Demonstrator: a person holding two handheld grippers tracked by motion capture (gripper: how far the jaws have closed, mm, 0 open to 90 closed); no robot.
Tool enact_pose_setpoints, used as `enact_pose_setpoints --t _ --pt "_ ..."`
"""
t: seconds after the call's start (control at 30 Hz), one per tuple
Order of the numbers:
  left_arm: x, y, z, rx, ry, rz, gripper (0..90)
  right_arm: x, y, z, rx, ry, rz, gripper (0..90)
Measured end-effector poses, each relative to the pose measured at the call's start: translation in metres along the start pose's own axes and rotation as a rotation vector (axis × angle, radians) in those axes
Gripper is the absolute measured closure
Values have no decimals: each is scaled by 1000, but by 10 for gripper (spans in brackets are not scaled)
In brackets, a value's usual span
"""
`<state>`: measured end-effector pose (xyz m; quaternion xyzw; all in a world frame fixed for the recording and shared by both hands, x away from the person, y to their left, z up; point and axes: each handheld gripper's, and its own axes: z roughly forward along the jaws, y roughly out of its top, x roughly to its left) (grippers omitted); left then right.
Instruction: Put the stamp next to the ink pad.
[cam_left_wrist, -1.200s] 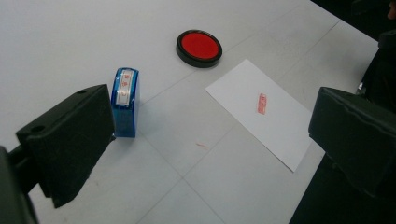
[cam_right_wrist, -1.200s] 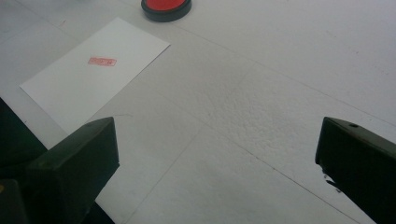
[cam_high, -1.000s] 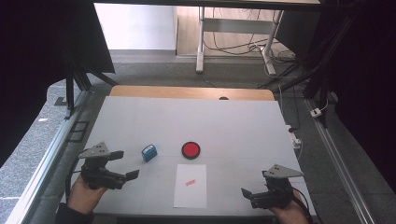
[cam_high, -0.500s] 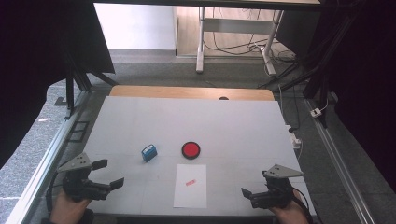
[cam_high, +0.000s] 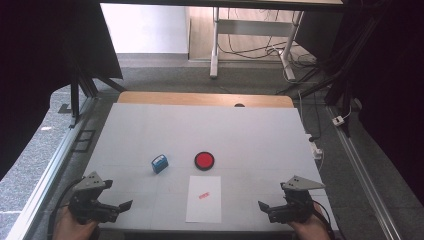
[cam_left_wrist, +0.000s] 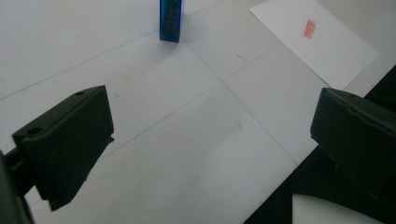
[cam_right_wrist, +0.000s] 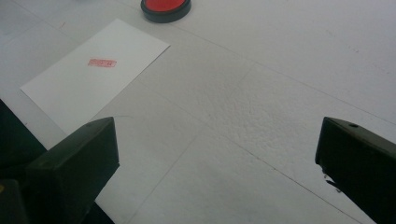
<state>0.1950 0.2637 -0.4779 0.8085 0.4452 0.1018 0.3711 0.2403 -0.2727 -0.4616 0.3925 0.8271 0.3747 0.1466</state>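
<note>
Blue stamp (cam_high: 159, 163) upright near ink pad (cam_high: 204, 160), stamped paper (cam_high: 204, 199), both tongs apart

Lab: black curtains (cam_high: 45, 65), floor cables (cam_high: 250, 50), rig table (cam_high: 200, 125).

One blue stamp (cam_high: 160, 163), one red ink pad (cam_high: 204, 160), one stamped sheet (cam_high: 204, 198).

The left gripper (cam_high: 122, 206) sits low at the near left, held in the person's left hand (cam_high: 70, 227), its jaws spread wide and pointing toward the right gripper. The right gripper (cam_high: 263, 206) sits at the near right, level with the left one, gripped by the right hand (cam_high: 307, 229); its jaws also stand wide apart and point toward the left one. Nothing lies between either pair of jaws.
</note>
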Motion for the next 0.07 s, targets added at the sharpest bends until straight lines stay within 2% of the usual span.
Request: enact_pose_setpoints --t 0.07 --pt "0 1 1 1 -11 2 0 0 0 0 3 -3 -6 0"
